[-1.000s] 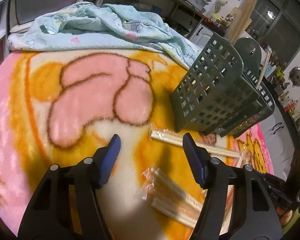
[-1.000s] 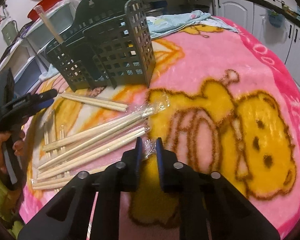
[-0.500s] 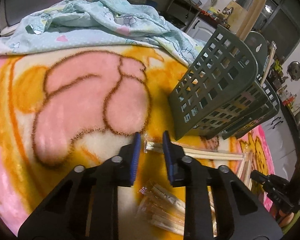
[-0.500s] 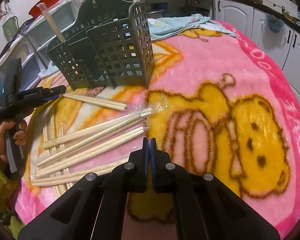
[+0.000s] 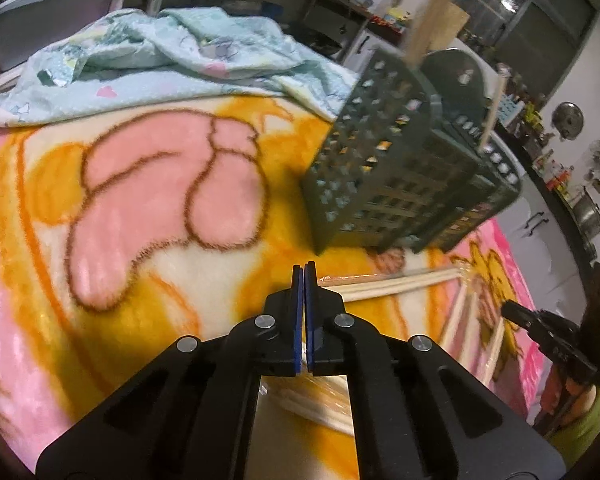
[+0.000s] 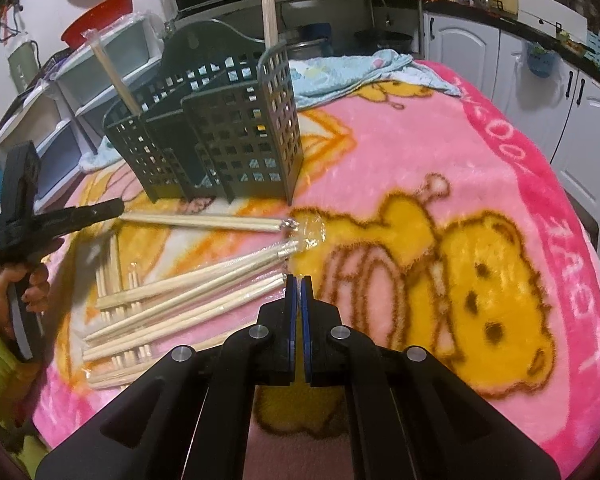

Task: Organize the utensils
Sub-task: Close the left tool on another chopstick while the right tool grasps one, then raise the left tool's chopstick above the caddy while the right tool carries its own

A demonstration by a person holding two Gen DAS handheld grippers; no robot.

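Left wrist view: The left gripper (image 5: pixel 304 268) has its jaws together. Whether the wrapper end of a chopstick pair (image 5: pixel 384 286) is caught between the tips cannot be told; the pads meet with no visible gap. That wrapped pair starts just beside the tips and runs off to the right across the blanket (image 5: pixel 140 200). Its long axis lies crosswise to the line of the fingers. The green basket (image 5: pixel 392 172) stands beyond the tips and to the right, with chopsticks already upright in it. More wrapped pairs lie under the gripper body, close to the camera.

Right wrist view: The right gripper (image 6: pixel 297 280) also has its jaws together, with nothing seen between the pads. The loose pile of chopsticks (image 6: pixel 188 300) lies to the left of its tips, fanned out, long axes running from lower left to upper right. The near ends of two pairs stop just beside the tips. The single pair (image 6: pixel 204 222) in front of the basket (image 6: pixel 220 140) lies nearly level across the picture. The left gripper (image 6: pixel 100 210) sits at that pair's left end, so the left hand is judged the nearer one for lifting it. The basket stands just behind that pair, so the lift would be short.
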